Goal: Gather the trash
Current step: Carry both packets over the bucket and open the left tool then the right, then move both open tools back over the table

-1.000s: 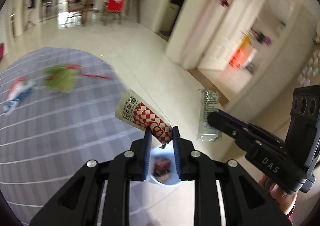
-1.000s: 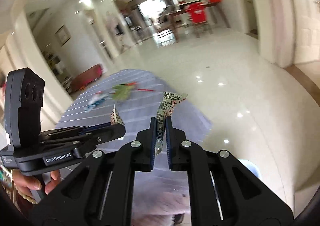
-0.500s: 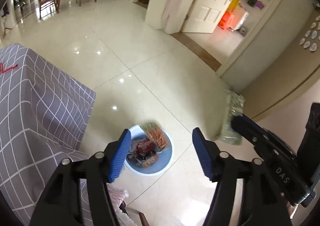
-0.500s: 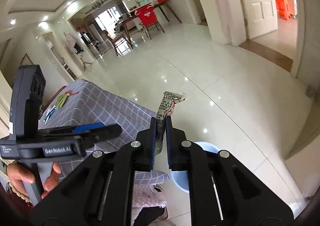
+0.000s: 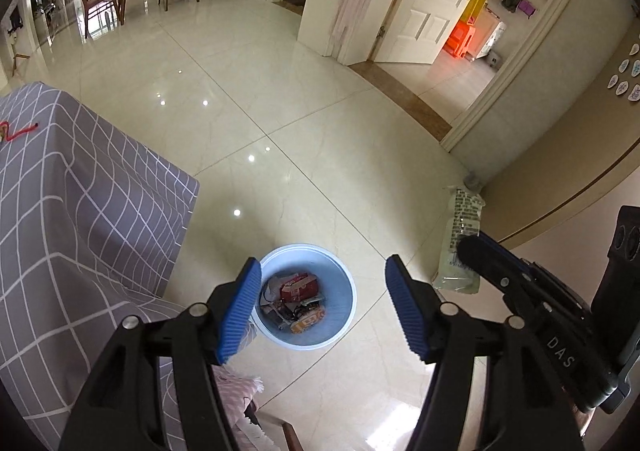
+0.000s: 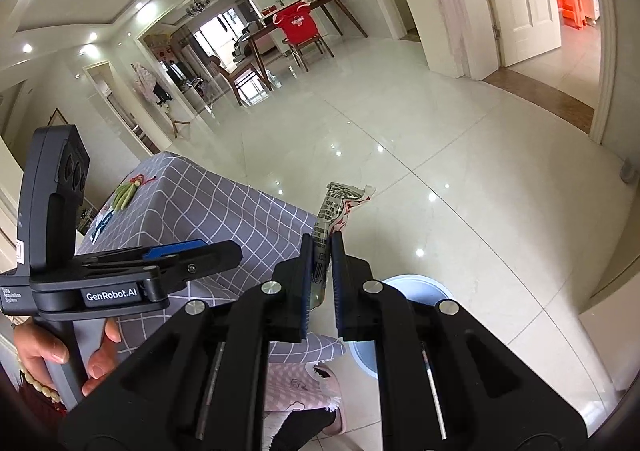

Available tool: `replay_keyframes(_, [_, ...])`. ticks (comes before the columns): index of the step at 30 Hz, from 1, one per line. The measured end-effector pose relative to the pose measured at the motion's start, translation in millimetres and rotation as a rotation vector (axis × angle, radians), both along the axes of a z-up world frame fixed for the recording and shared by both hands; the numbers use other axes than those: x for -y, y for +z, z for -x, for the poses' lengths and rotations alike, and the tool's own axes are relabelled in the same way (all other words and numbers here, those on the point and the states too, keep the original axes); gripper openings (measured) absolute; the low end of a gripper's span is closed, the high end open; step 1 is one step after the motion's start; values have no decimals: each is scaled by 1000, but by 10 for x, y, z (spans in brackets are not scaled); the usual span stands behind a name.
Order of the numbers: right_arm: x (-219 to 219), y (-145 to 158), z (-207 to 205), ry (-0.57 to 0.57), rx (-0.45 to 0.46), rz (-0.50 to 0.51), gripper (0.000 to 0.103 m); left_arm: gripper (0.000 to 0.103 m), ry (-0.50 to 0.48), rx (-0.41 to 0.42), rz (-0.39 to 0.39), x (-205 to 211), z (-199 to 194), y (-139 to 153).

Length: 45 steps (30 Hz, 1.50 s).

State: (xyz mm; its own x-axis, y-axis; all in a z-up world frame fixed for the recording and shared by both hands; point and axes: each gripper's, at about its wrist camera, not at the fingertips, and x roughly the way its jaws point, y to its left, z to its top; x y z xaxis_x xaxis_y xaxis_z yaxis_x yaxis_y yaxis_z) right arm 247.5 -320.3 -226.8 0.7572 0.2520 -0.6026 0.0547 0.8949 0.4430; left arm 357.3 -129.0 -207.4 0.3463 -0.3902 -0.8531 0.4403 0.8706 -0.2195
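Your left gripper (image 5: 322, 305) just spread wide, so the red-checked wrapper dropped into the pale blue round bin (image 5: 347, 305). Your right gripper (image 6: 321, 285) still pinches the clear printed plastic wrapper (image 6: 334, 211), so that one's next.

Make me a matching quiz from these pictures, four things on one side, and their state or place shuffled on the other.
Things:
1. left hand-held gripper
2. right hand-held gripper
3. blue bin
4. checked tablecloth

States or places:
A. on the floor, trash inside
B. open, holding nothing
C. draped over the table
D. shut on a clear wrapper

Pairs: 1-B, 2-D, 3-A, 4-C
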Motion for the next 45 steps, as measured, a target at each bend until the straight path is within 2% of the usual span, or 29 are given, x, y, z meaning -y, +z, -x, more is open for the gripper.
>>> replay_keyframes(7, [-59,40,-49,6,13,1,10,63,16,27,0,-60,-1,88])
replay_keyframes(10, [-90,70,-78,3,29,2,16,65,33,47,-1,-116,1,127])
replay_keyframes(11, [-105,78,-92,-4,32,12,23,66,43,55,-2,-134,0,142])
replay_keyframes(12, [-112,80,-105,-12,30,18,51,67,51,62,-4,-153,-2,161])
replay_keyframes(13, [-114,81,-105,-24,30,25,67,67,57,68,-4,-177,-2,176])
replay_keyframes(25, [-283,204,-99,-8,53,34,67,67,68,96,16,-396,16,348])
replay_keyframes(31, [-606,340,-197,55,66,46,67,68,80,157,-13,-687,71,524])
replay_keyframes(36, [-1072,472,-366,135,84,52,67,68,148,222,-59,-1235,-1,709])
replay_keyframes(45, [-2230,643,-911,319,85,89,67,68,373,279,-144,-2706,-297,870])
